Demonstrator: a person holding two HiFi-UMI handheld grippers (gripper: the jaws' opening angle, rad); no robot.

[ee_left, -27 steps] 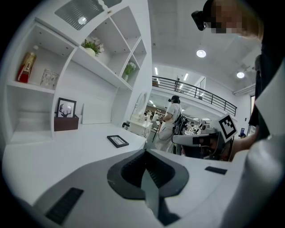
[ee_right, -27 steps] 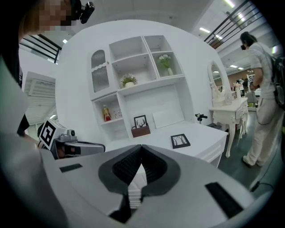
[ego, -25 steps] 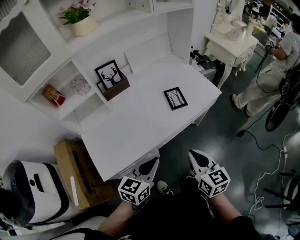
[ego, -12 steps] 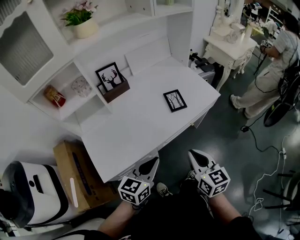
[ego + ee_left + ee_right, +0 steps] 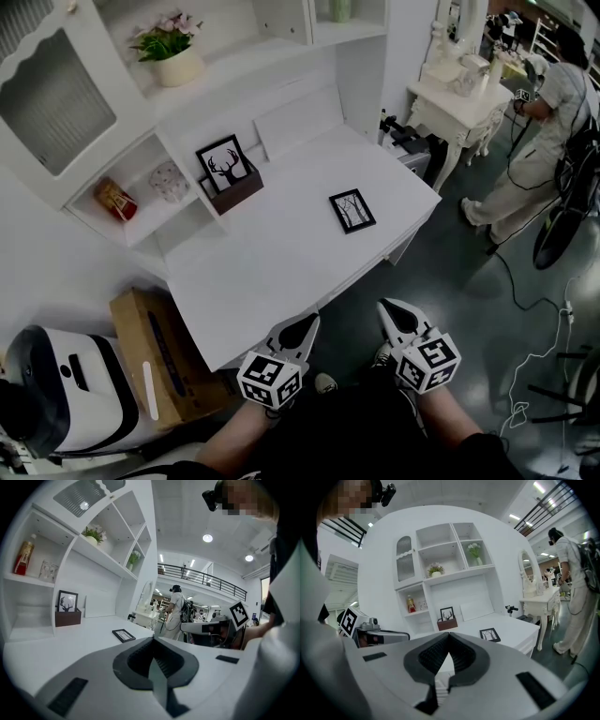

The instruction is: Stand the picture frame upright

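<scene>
Desk (image 5: 281,258), flat picture frame (image 5: 352,210): unmoved

Head view: the right edge cuts off the standing person (image 5: 561,103). The left and bottom edges cut off the white machine (image 5: 66,394). The desk (image 5: 272,272) covers one side of the cardboard box (image 5: 155,352). The wooden holder (image 5: 234,190) hides the lower edge of the deer picture (image 5: 223,161). The print in the picture frame (image 5: 352,210) is too small to identify.

Gripper views: the body of the left gripper (image 5: 153,638) and of the right gripper (image 5: 449,633) hides the near part of the desk. The label on the red bottle (image 5: 23,558) is too small to read.
</scene>
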